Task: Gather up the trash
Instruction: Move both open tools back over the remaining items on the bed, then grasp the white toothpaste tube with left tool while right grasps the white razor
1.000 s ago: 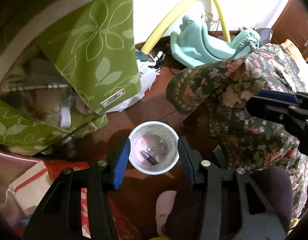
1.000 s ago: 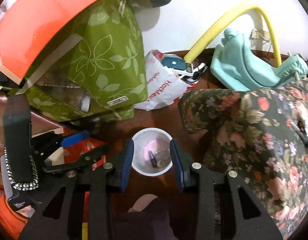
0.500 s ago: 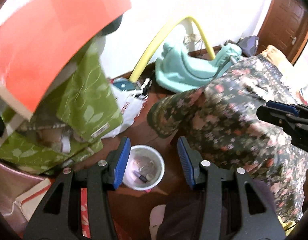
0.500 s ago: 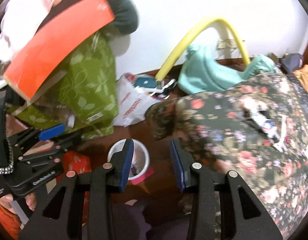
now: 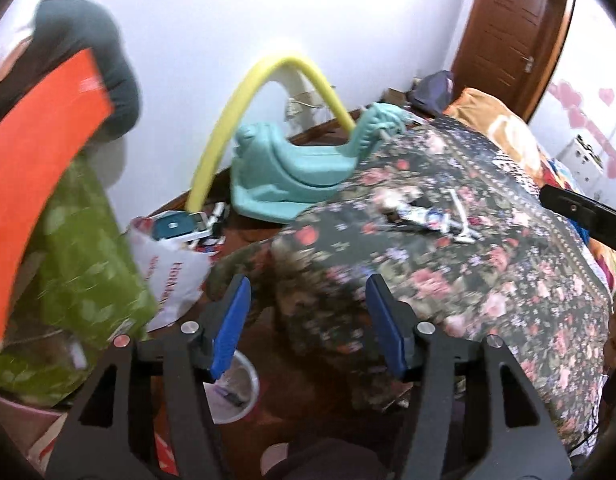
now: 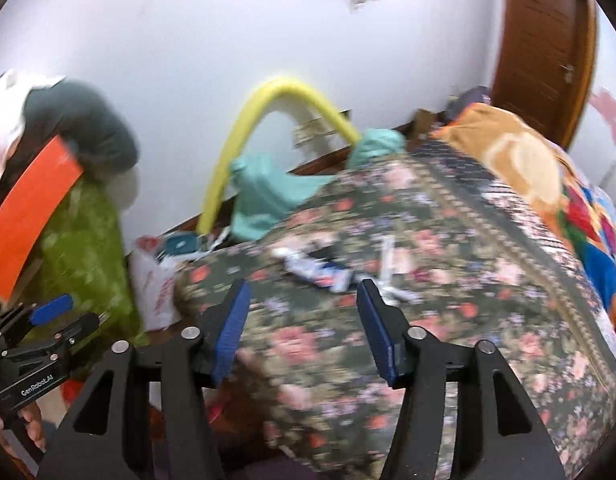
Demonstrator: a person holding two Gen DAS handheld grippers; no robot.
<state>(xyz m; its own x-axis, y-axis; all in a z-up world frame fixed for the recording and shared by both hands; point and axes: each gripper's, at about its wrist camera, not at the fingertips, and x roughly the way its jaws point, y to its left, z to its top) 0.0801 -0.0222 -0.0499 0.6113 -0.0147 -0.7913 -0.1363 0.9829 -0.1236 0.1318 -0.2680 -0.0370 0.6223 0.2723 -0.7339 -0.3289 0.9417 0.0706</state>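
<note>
Both claws hold nothing and their jaws are opening: the left claw hangs over the edge of the floral bedspread, and the right claw hangs over the same cover. Beyond the claws, a crumpled white-and-blue wrapper and a thin white stick-like piece, too blurred to identify, lie on top of the bed. A white trash cup with small bits inside stands on the floor below the left claw, beside the bed.
</note>
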